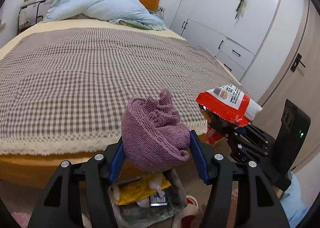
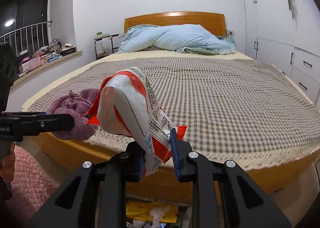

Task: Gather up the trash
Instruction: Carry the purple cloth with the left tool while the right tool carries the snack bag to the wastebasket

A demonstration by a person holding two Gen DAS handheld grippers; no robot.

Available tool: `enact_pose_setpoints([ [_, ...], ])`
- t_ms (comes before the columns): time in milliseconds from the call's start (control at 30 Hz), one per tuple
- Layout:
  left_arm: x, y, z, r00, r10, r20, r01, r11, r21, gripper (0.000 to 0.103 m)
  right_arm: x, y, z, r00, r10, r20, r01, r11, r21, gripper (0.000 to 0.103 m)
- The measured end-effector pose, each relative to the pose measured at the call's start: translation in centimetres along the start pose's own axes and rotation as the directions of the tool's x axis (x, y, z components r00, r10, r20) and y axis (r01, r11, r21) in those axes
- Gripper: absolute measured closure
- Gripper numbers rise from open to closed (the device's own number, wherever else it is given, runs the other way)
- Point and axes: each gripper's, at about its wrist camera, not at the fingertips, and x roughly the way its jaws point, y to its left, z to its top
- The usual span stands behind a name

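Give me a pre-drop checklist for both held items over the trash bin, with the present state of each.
1. Left gripper clamped on the bunched purple terry cloth: ok.
2. Right gripper clamped on the crumpled red and white snack wrapper: ok.
3. Open trash bin with yellow packet and tissues below the left gripper: ok.
4. Wrapper directly over the bin: cannot tell; the bin shows only at the frame's bottom edge.
5. Checked bedspread free of other trash: ok in the visible part.
6. Purple cloth really trash: cannot tell.
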Motion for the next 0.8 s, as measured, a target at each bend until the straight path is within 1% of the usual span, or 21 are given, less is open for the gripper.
enact_pose_setpoints([
  [267,1.4,0.8,-3.6,0.997,0.003,-0.078,-0.004,1.0,-0.007,0.046,0.0,1.0,-3.2,0.997,0.019,-0.077,-0.018,1.0,0.007,0.08],
  [500,3.1,2.2,-6.5,0.988,-0.003,-0.156,-0.002,0.999,-0.035,0.046,0.7,1.9,-6.2,0.984,0.017,-0.179,-0.015,1.0,0.012,0.08],
  [600,4.2,2.8,-7.9,0.979,-0.017,-0.203,0.009,0.999,-0.041,0.046,0.9,2.4,-7.6,0.974,0.009,-0.225,-0.006,1.0,0.014,0.08],
  [700,5.4,3.2,-9.4,0.968,-0.025,-0.249,0.015,0.999,-0.041,0.046,1.6,2.5,-9.1,0.961,0.002,-0.278,0.002,1.0,0.016,0.08],
  [800,7.2,3.7,-11.0,0.95,-0.034,-0.31,0.02,0.999,-0.05,0.046,2.5,2.5,-10.3,0.943,-0.009,-0.333,0.012,1.0,0.007,0.08],
])
